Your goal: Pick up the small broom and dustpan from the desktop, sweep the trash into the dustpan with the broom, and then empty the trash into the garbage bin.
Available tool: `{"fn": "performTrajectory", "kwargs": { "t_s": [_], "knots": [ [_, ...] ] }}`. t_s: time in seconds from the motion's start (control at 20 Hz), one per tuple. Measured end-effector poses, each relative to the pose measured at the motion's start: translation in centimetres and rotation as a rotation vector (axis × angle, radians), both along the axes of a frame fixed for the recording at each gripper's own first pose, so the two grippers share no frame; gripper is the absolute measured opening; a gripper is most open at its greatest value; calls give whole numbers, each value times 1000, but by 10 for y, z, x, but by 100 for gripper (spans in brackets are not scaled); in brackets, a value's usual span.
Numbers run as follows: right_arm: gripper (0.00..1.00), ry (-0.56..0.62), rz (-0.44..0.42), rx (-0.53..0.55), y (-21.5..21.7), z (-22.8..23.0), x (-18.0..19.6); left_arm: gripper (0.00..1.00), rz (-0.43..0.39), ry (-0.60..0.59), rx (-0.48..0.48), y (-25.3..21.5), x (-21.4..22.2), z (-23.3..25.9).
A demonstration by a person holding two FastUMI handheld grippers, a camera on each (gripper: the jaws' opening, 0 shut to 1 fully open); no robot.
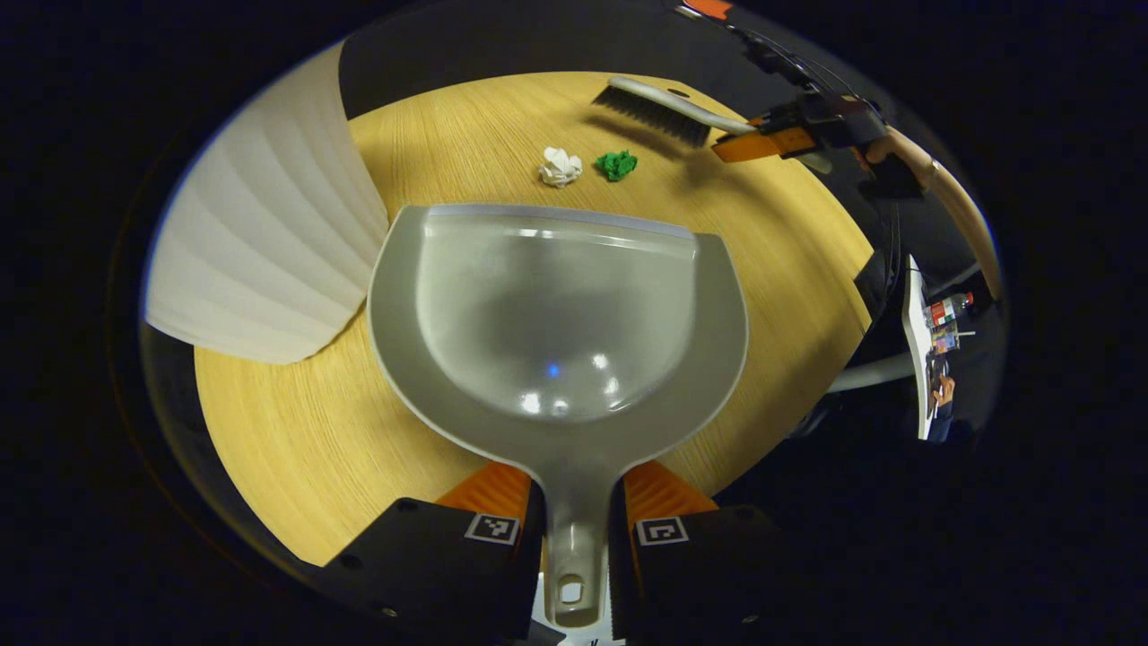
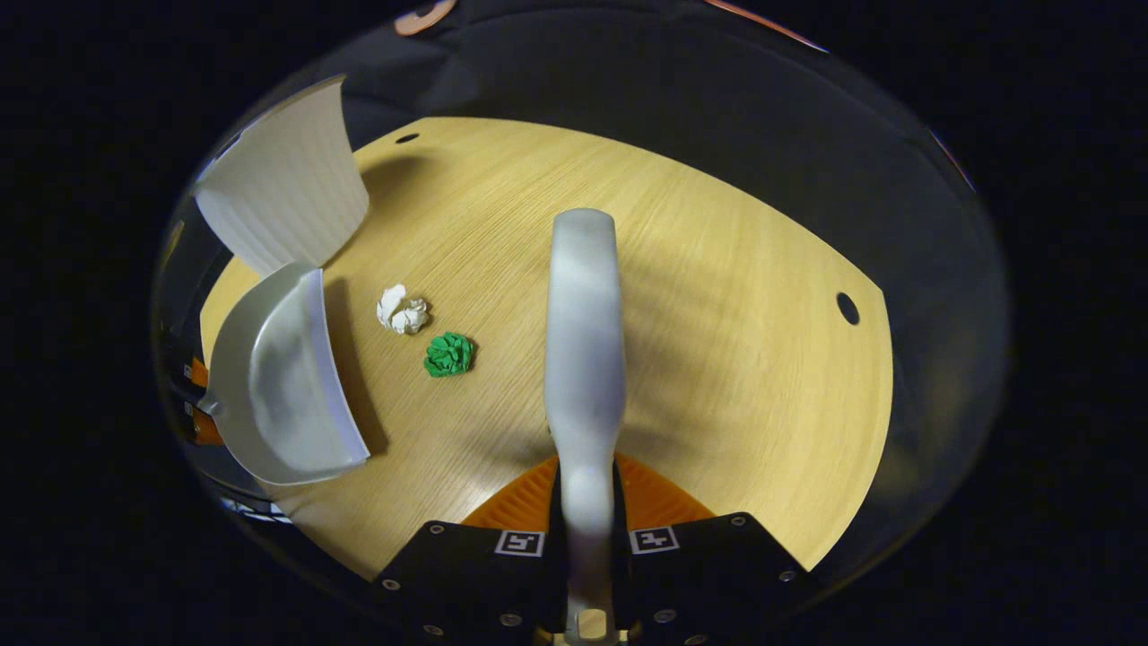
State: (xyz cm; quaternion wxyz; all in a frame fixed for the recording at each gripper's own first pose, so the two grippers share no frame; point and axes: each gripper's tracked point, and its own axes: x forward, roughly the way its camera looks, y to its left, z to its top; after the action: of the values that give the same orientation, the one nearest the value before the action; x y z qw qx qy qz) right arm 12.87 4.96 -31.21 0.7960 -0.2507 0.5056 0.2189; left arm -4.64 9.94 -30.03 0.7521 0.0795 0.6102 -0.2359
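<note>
In the left gripper view the dustpan (image 1: pixel 556 314) runs lengthwise straight away from the camera: its handle comes back between the fingers and its wide open lip faces the two scraps ahead. The left gripper (image 1: pixel 577 529) is closed on that handle, an orange finger pressing each side, with the handle's hanging hole poking out behind. The pan is pale grey, glossy, with a deep rounded bowl and a flat rim; it sits low over the table (image 1: pixel 296 440), though whether the lip touches the wood cannot be told.

Just beyond the lip lie a white paper ball (image 1: pixel 560 166) and a green paper ball (image 1: pixel 616 164), side by side and near each other. Farther off, the broom (image 1: pixel 668 106) lies across the view, dark bristles down toward the table, its grey handle leading into the right gripper (image 1: pixel 762 142), which a hand holds.

In the right gripper view the broom's grey back points straight ahead over the table, its long axis in line with the fingers. The right gripper (image 2: pixel 587 538) is clamped on the narrow neck of the handle. The dustpan shows at the left with its lip facing the scraps

A white ribbed bin (image 1: pixel 260 233) stands at the table's left edge, just beside the dustpan
</note>
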Motion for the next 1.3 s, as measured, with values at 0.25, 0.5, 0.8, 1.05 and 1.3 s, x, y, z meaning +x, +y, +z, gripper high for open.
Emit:
{"fn": "performTrajectory", "kwargs": {
  "t_s": [0.25, 0.5, 0.8, 1.05, 1.3],
  "knots": [
    [19, 32, 232, -60, 36, -12, -16, 33, 0, 17, 3, 1, 3, -5],
    [19, 118, 394, 0, 80, -10, -58, 33, -21, 18, 20, 0, 0, -1],
    [19, 171, 471, 37, 96, -2, -89, 33, -12, 13, 8, 6, 4, -2],
    [19, 139, 348, 61, 88, 6, -77, 33, -19, 14, -2, 4, -1, 0],
    [19, 100, 3, 12, 14, 0, -54, 33, -67, -9, -44, -9, -2, 48]
  ]
}}
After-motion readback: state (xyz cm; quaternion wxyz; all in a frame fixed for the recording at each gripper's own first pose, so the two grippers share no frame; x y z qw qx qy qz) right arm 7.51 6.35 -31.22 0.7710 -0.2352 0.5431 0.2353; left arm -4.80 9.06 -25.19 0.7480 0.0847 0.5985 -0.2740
